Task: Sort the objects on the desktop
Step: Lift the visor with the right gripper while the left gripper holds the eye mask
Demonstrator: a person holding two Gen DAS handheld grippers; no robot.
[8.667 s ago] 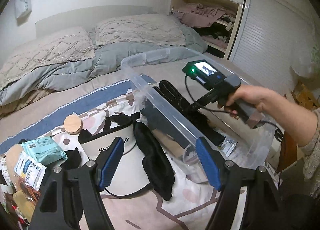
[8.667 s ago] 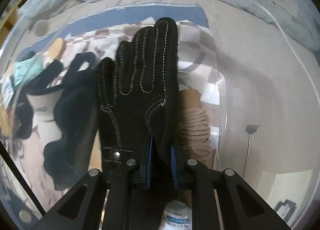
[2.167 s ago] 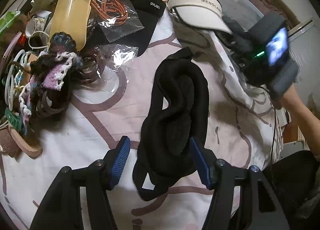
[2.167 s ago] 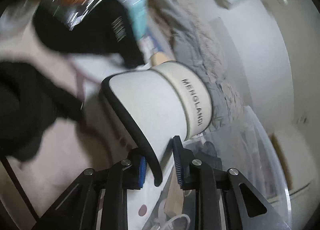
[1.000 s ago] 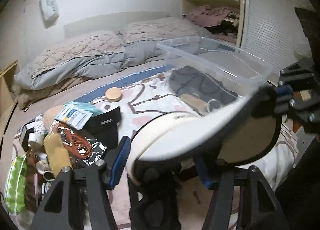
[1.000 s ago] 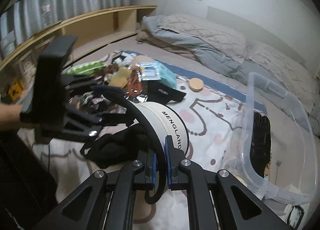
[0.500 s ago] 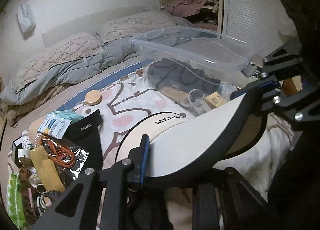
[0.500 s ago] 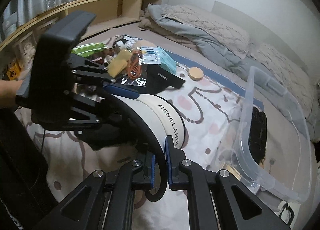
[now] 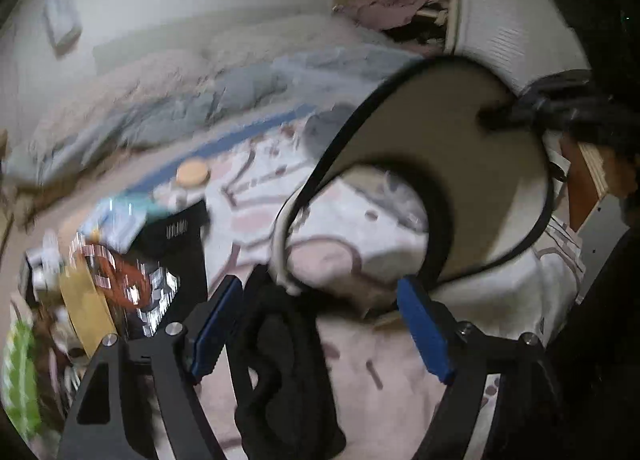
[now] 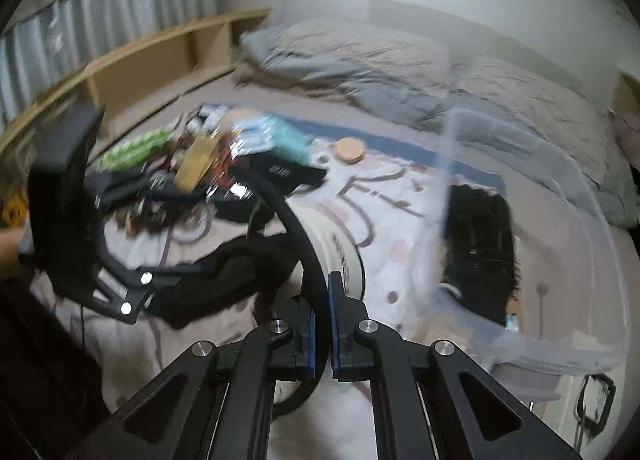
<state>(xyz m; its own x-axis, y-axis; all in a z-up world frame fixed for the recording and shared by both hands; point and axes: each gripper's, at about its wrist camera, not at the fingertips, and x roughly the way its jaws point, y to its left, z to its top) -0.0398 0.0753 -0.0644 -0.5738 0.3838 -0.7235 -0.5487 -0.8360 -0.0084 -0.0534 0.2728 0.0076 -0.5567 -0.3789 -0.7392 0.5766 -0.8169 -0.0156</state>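
Bed (image 10: 380,60): it carried every item; pillows and a grey duvet lay at the far end, and a patterned sheet (image 9: 352,360) covered the working area.
Storage bin (image 10: 580,228): a clear plastic tub stood on the sheet to the right of the visor; a black glove (image 10: 478,244) lay inside it against the near wall.
Visor (image 9: 480,188): the cream sun visor with a black edge was held off the sheet, its brim tilted up in front of the left camera; in the right wrist view its lettered headband sat just past the fingers.
Dark fabric item (image 9: 280,372): a black padded piece lay on the sheet below the visor, between the left fingers and apart from them.
Clutter pile (image 10: 192,164): mixed small goods, among them a bagged orange cord and a black pouch, lay well apart from the bin.
Round wooden lid (image 10: 350,149): it rested alone near the blue stripe of the sheet.
Right gripper (image 10: 321,330): the jaws were pressed onto the visor's black brim edge, pinching it.
Left gripper (image 9: 320,334): the jaws stood spread, gripping nothing; the brim hung just ahead of the blue pads (image 9: 422,334).
Step in hand: judged to be carrying the visor to the bin.
Procedure: keep the pinch firm on the brim edge, since the curved brim could pivot; hold the left gripper clear of the swing; lift the headband over the near wall, then lower it beside the glove before releasing.
Image note: both views were motion-blurred; fine detail could not be read.
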